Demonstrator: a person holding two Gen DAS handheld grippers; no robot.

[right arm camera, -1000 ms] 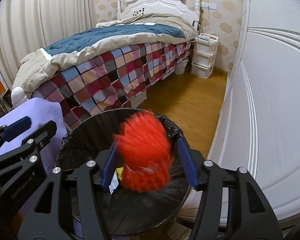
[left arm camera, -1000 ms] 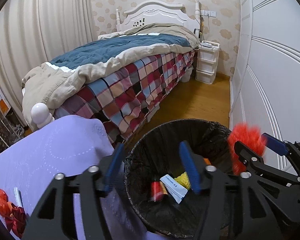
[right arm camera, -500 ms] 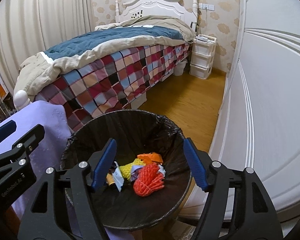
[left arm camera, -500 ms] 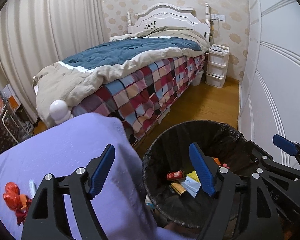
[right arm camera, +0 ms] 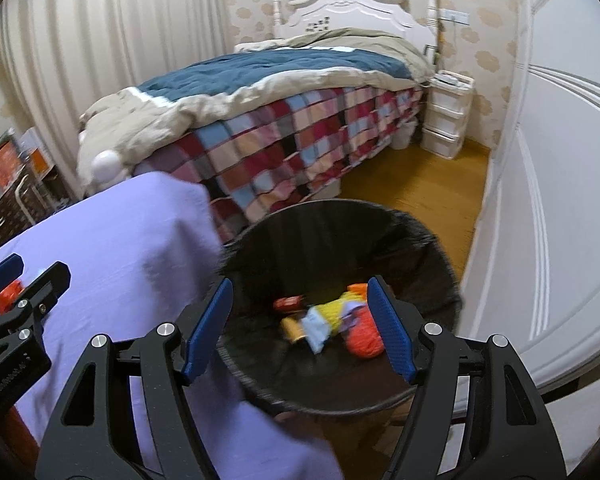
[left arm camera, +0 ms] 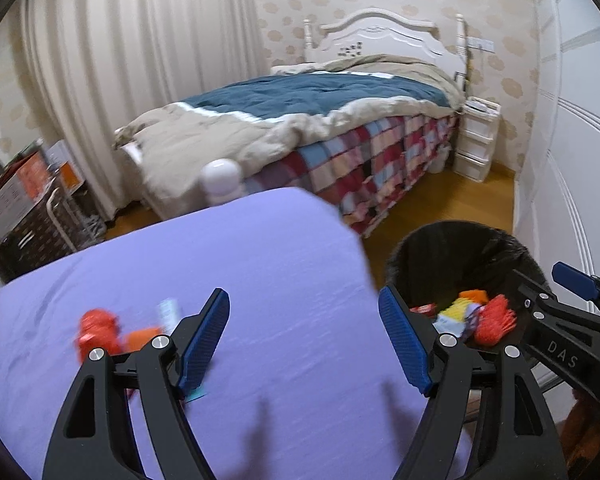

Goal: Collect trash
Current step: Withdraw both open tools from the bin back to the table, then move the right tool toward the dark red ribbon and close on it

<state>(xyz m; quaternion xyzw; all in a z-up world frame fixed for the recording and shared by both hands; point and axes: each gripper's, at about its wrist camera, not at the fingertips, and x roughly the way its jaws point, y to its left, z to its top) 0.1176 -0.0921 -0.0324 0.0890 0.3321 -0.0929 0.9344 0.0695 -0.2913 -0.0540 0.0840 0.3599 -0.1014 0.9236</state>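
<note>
1. The left gripper (left arm camera: 304, 344) stands wide apart and empty over the purple cloth (left arm camera: 228, 264).
2. Blurred red trash (left arm camera: 96, 330) lies on the cloth just left of its left finger; a small pale scrap (left arm camera: 168, 312) beside it is too smeared to name.
3. The right gripper (right arm camera: 300, 330) gapes empty above the black bin (right arm camera: 440, 256).
4. Red netting (right arm camera: 364, 340) lies in the bin, partly hidden by the right finger.

Smooth lilac cloth (left arm camera: 260, 264); crinkled black plastic bin liner (right arm camera: 324, 240); glossy wood floor (right arm camera: 416, 184)
</note>
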